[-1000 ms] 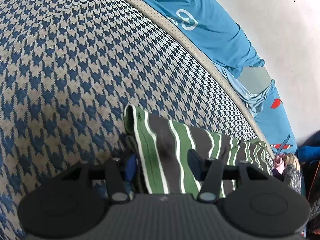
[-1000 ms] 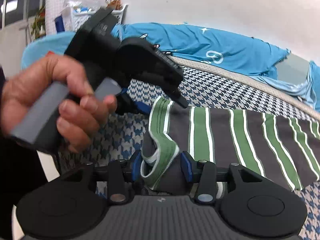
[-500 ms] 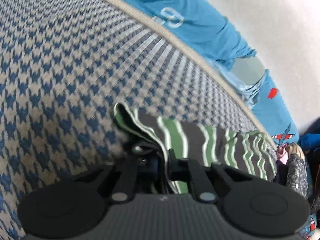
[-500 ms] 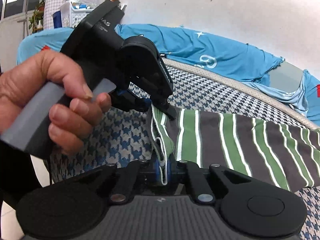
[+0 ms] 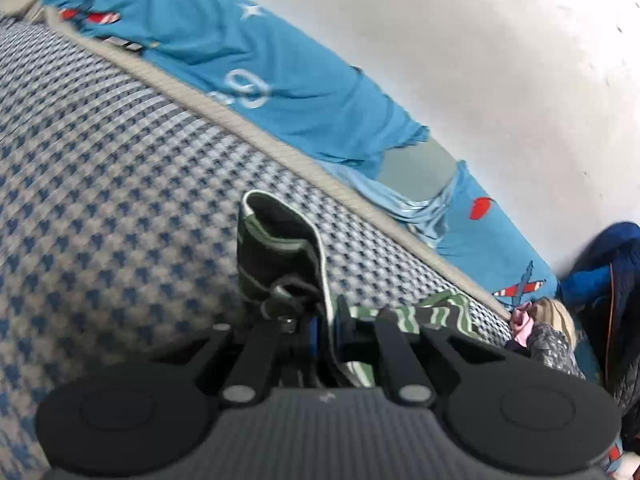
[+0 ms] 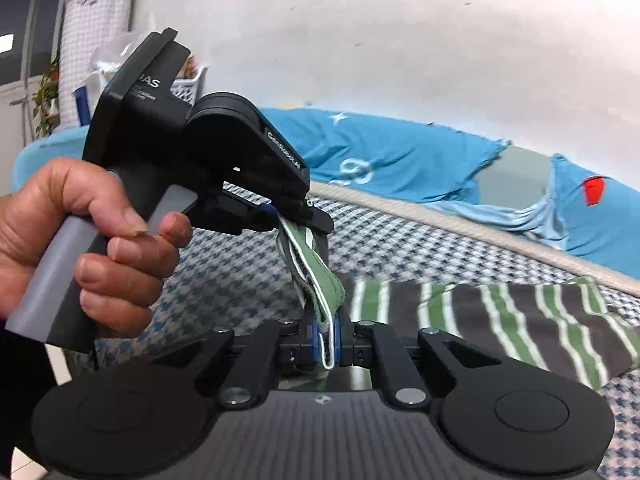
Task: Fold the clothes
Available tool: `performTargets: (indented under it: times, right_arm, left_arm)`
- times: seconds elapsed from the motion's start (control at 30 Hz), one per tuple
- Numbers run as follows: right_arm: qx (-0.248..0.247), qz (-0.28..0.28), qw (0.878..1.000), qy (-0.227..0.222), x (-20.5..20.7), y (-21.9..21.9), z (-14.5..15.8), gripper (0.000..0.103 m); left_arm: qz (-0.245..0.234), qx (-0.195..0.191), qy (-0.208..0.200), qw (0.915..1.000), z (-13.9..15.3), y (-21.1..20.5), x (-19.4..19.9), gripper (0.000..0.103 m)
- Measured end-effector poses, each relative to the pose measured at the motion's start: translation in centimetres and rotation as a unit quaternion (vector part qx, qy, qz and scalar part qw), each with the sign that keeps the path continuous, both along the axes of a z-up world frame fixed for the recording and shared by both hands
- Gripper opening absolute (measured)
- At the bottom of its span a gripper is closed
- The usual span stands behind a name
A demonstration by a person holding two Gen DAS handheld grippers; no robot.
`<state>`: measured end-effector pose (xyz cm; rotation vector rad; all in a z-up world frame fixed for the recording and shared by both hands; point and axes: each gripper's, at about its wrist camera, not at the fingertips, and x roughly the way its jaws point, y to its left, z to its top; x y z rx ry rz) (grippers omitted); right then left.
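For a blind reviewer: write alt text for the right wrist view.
The right gripper has its jaws shut on an edge of the dark grey garment with green and white stripes, which lies on a blue-and-beige houndstooth bed cover. Beside it, a hand holds the left gripper, shut on the same edge.

White wall point(image 6: 400, 40) behind bed; houndstooth blanket point(image 5: 100, 180) over blue sheet point(image 5: 240, 52); white basket point(image 6: 188, 84) far left.
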<state>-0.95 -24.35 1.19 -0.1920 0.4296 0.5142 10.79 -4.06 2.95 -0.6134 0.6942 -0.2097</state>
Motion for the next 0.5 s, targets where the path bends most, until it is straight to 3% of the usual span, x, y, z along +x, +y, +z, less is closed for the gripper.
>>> performTargets:
  times: [0.5]
  right_arm:
    - [-0.001, -0.062, 0.998, -0.032, 3.9, -9.9, 2.4, 0.008]
  left_arm:
    - [-0.065, 0.051, -0.030, 0.9961, 4.1, -12.5, 6.3, 0.006]
